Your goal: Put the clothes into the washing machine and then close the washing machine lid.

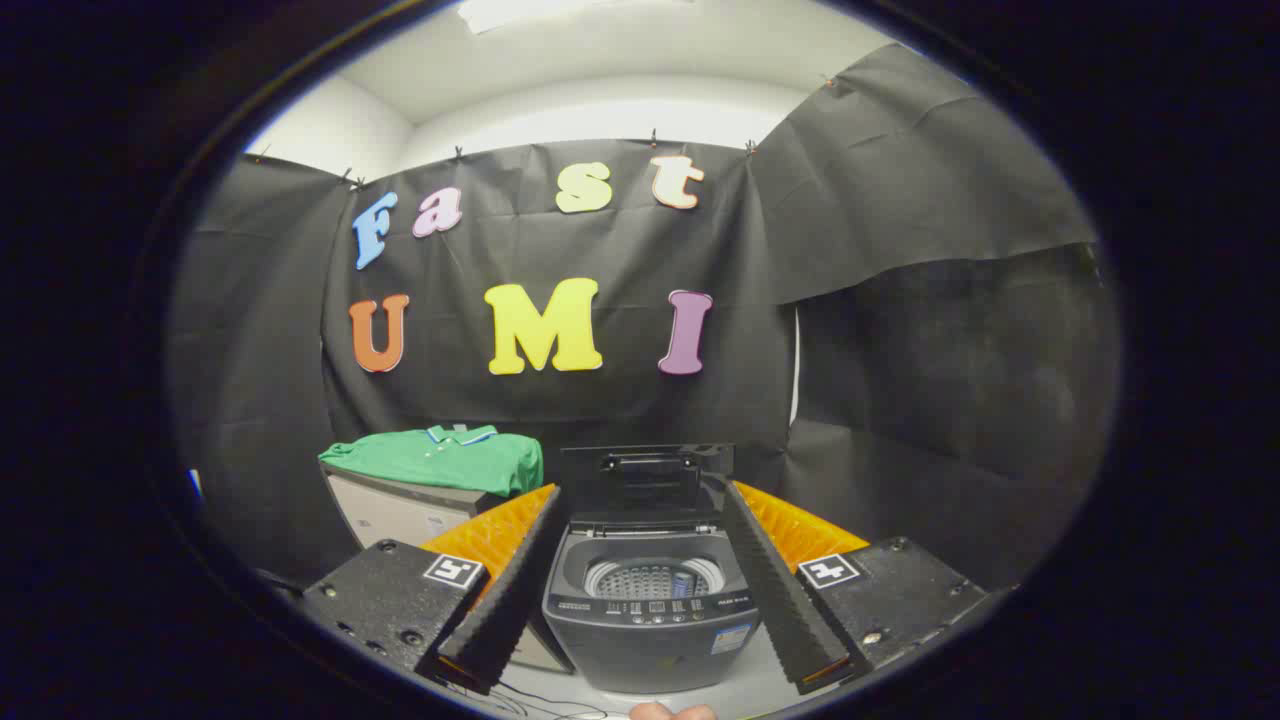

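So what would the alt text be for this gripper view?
A small washing machine with its lid raised stands ahead between the open gripper fingers. A folded green shirt lies on a box beside it.

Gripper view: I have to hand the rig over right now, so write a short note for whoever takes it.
Gripper: open, holding nothing, fingers spread either side of the washing machine ahead.
Washing machine: lid up, drum looks empty.
Green polo shirt: folded on the cabinet beside the washer, beyond the fingers.
Done: nothing yet.
Left: pick up the shirt, drop it in the drum, close the lid.
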`<state>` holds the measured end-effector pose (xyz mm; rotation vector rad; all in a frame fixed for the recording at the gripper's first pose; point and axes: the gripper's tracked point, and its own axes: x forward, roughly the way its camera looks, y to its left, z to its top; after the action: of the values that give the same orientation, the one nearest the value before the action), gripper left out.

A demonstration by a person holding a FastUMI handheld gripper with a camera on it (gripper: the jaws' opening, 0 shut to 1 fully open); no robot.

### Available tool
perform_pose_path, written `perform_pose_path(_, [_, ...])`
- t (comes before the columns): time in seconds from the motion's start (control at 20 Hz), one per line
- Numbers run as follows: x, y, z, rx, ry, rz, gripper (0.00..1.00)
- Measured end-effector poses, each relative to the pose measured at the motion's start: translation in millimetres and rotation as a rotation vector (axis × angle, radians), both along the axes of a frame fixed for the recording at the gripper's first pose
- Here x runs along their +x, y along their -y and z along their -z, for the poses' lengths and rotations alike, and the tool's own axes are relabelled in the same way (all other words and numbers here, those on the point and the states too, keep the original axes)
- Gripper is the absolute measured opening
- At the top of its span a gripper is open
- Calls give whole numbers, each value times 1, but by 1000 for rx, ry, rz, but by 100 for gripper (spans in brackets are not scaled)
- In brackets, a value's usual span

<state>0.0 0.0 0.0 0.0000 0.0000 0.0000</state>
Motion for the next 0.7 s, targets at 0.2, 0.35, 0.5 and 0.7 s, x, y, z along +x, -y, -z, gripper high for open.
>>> perform_pose_path(0.2, [-1, 1, 9, 8, -35, 10, 100])
perform_pose_path(0.35, [1, 3, 13, 11, -53, 21, 100])
perform_pose_path(0.5, [6, 0, 14, 5, -61, 6, 100])
perform_pose_path(0.7, [20, -14, 9, -7, -64, -58, 100])
